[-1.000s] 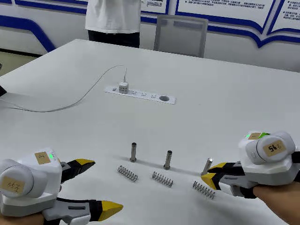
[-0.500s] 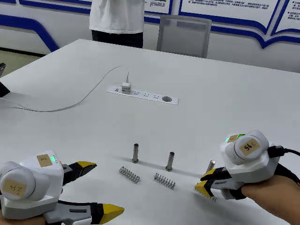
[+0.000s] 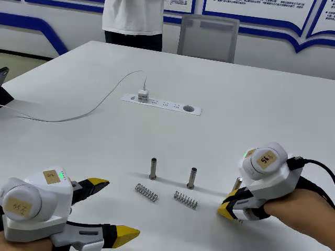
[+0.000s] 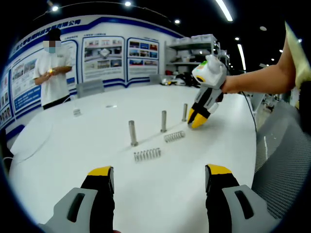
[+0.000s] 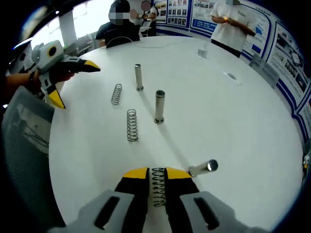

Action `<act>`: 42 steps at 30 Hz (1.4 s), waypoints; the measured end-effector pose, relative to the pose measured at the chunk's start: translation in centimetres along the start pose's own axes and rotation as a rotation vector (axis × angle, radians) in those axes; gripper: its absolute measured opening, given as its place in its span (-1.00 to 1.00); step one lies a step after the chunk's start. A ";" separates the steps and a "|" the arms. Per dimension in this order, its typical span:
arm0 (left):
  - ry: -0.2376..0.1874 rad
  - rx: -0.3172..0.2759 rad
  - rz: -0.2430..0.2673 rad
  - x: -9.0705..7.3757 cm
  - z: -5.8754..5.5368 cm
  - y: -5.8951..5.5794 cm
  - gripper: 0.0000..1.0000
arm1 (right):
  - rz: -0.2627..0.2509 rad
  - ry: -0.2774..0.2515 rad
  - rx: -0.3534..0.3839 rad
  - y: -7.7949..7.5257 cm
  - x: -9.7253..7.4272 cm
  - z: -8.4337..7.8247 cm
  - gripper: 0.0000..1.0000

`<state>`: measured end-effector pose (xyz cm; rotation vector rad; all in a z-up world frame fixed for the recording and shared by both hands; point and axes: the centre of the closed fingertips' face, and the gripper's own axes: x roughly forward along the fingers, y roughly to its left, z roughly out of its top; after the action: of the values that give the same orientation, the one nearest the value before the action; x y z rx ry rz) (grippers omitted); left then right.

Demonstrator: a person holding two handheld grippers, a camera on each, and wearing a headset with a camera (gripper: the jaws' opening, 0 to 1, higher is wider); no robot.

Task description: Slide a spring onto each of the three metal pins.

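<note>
Starting at the near left, the left gripper (image 3: 119,206) hovers over the white table (image 3: 261,115) with its jaws spread wide and nothing between them. Its position matches that of a second ago.

To its right, the left pin (image 3: 153,168) stands upright. The left spring (image 3: 146,192) lies flat on the table just near of it, not touching. The middle pin (image 3: 192,178) is also upright, with the middle spring (image 3: 185,200) lying just near of it. Neither pin carries a spring.

At the right, the right pin (image 5: 204,168) leans to one side, just beside the right gripper (image 3: 227,206). Over the last second this gripper has dropped from beside the right spring (image 5: 158,187), jaws apart, onto it. The jaws are now drawn in against the coil, which runs lengthwise between the yellow tips, low at the table surface.

Assessment: the first pickup is under way and all three fittings remain. The next move calls for lifting the coil and aligning its bore with the leaning pin, and the lean may hinder entry.
</note>
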<state>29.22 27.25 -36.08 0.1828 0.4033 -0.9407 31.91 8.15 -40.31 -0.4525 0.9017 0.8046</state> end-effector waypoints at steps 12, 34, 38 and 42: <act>0.001 0.002 -0.002 0.1 0.0 0.0 0.56 | 0.011 0.011 0.001 0.0 0.1 -0.3 -0.76; -0.005 0.014 -0.014 0.3 0.5 -0.4 0.56 | -0.025 -0.083 0.003 0.0 -2.3 1.8 -0.76; -0.006 0.017 -0.017 0.3 0.5 -0.5 0.56 | -0.030 -0.093 0.006 -0.1 -2.6 2.0 -0.76; -0.011 0.024 -0.024 0.3 0.8 -0.7 0.55 | -0.031 -0.120 0.021 0.0 -3.1 2.5 -0.76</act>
<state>29.00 26.34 -35.42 0.1945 0.3850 -0.9702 32.09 8.47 -36.36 -0.3950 0.7898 0.7849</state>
